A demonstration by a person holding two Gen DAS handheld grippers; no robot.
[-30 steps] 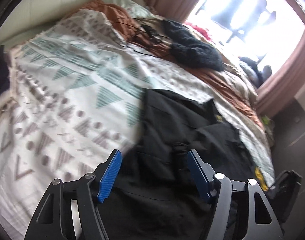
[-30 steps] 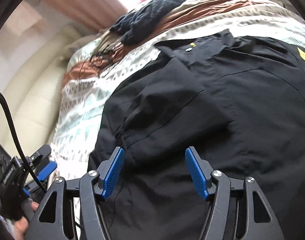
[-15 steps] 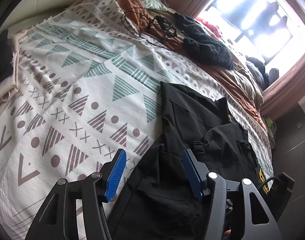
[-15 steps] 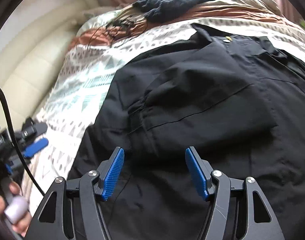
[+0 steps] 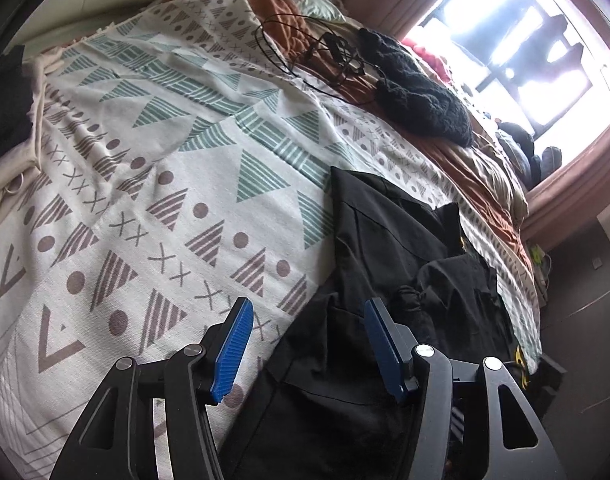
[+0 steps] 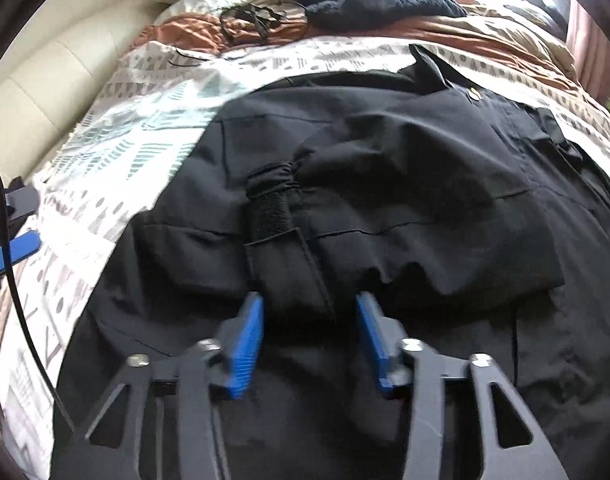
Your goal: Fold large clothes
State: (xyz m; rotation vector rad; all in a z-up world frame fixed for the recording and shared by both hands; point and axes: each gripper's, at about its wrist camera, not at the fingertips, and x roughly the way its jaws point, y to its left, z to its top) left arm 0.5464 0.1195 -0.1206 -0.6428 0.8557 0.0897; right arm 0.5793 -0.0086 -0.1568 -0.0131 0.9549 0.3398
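Note:
A large black jacket (image 6: 405, 184) lies spread on the patterned bedspread (image 5: 153, 184), one sleeve folded across its body. The sleeve's cuff (image 6: 281, 240) points toward my right gripper (image 6: 309, 312), which is open, empty, and just short of the cuff's end. In the left wrist view the jacket (image 5: 385, 264) fills the lower right. My left gripper (image 5: 307, 320) is open and empty over the jacket's left edge. The left gripper's blue pad also shows at the left edge of the right wrist view (image 6: 15, 250).
A dark knitted garment (image 5: 421, 92) and a tangle of black cable (image 5: 325, 52) lie on an orange-brown blanket (image 5: 485, 168) at the far side of the bed. A cream padded headboard (image 6: 45, 92) stands on the left. A bright window (image 5: 517, 36) is beyond.
My right gripper has moved in low toward the folded sleeve's cuff, which now lies just ahead of its fingers. My left gripper has shifted left toward the jacket's edge. Both stay open.

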